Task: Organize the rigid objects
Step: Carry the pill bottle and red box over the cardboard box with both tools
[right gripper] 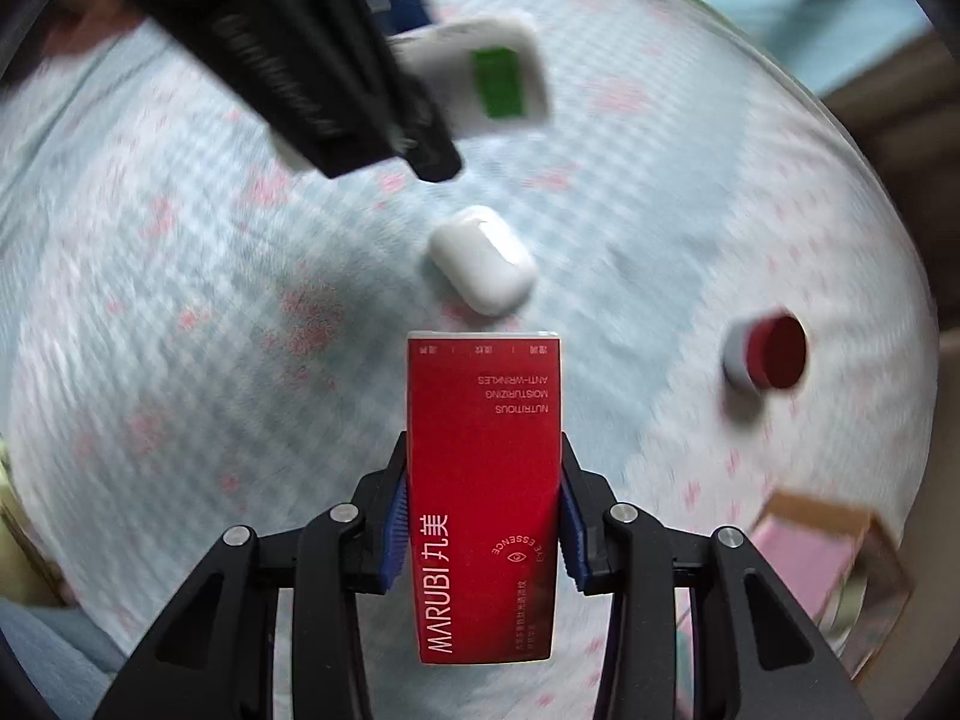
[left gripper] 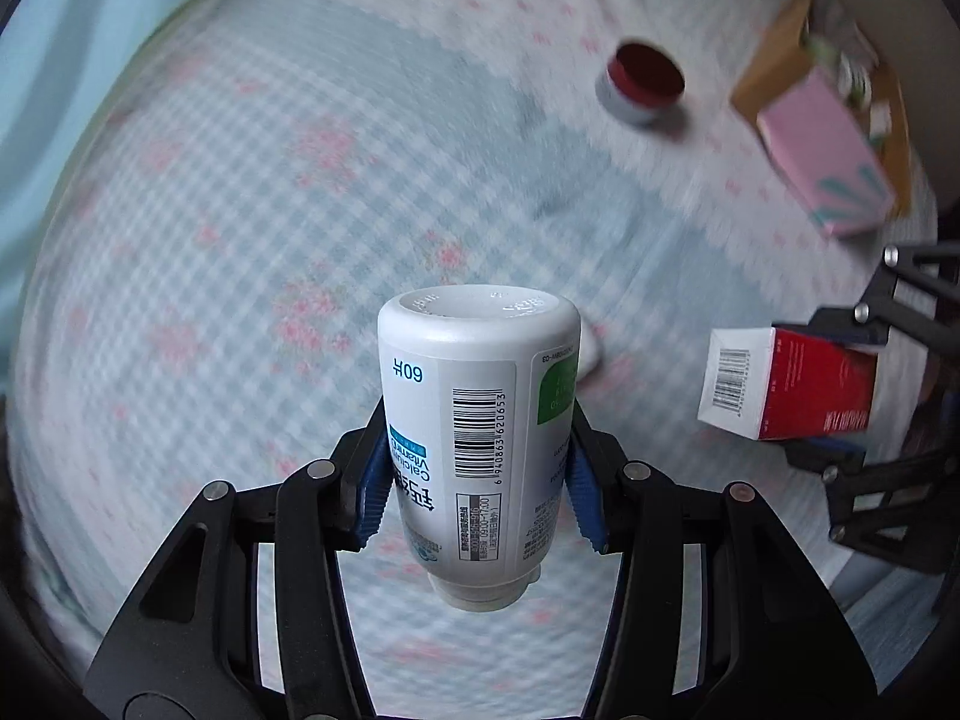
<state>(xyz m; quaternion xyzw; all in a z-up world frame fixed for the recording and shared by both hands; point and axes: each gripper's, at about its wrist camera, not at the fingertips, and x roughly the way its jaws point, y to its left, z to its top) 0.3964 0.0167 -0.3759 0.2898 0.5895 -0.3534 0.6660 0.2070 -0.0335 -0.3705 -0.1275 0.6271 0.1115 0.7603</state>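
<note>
Bed [left gripper: 180, 210] with a checked blue and pink cover carries everything. On the left side, the left gripper [left gripper: 477, 468] has its jaws closed on a white supplement bottle [left gripper: 474, 420], its long axis pointing forward along the fingers, cap toward the camera. Right gripper [right gripper: 483, 522] holds a red carton [right gripper: 483, 480] lengthwise the same way. Earbud case [right gripper: 483, 258] lies just ahead of it. Red-lidded jar [right gripper: 771, 351] is further right, and the cardboard box [right gripper: 840, 546], probably the destination, sits near the right edge, nearer the right hand.

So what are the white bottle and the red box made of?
The white vitamin bottle looks like smooth, slightly glossy plastic: moulded raised lettering on its base, a stuck-on paper-like label. The red MARUBI box looks like thin printed cardboard with a satin sheen: flat faces, sharp folded edges.
</note>
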